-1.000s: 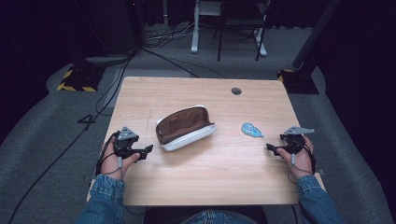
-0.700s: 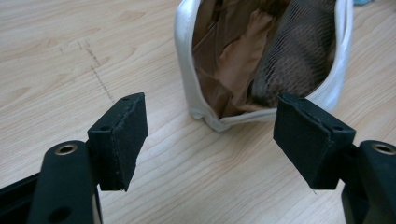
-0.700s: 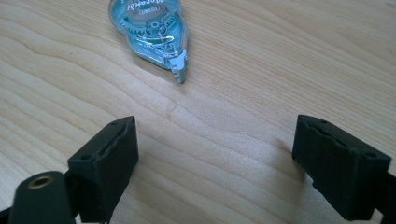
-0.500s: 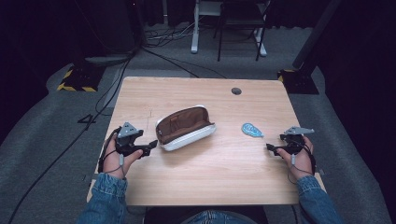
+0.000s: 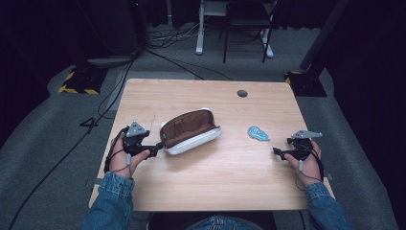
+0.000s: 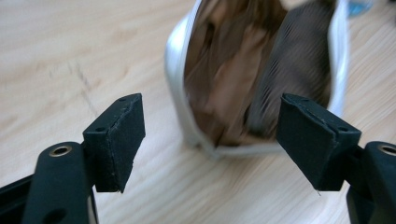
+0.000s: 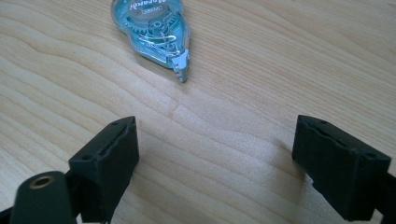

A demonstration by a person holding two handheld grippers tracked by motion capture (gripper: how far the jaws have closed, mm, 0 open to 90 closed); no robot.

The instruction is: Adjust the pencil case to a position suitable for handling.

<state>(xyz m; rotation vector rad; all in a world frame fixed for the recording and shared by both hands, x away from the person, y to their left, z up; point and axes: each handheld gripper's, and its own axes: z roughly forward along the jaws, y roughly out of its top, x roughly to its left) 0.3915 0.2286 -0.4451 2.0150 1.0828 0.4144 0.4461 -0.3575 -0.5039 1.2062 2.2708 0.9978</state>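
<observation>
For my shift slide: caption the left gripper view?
Open left gripper faces the near end of an open brown pouch with white rim on the light wooden table.

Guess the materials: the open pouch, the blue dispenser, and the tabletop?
Pouch: soft brown lining, probably fabric or faux leather, since it creases and folds; the pale rim looks smooth, material unclear. Blue dispenser: clear tinted hard plastic, glossy, with inner gears showing through; likely correction tape. Tabletop: light wood grain with a matte finish; solid wood or laminate can't be told.

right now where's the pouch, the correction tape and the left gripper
pouch [image 5: 189, 128], high view, brown lining
correction tape [image 7: 154, 29], right gripper view, clear blue body
left gripper [image 6: 210, 140], left gripper view, gap between its fingers
</observation>
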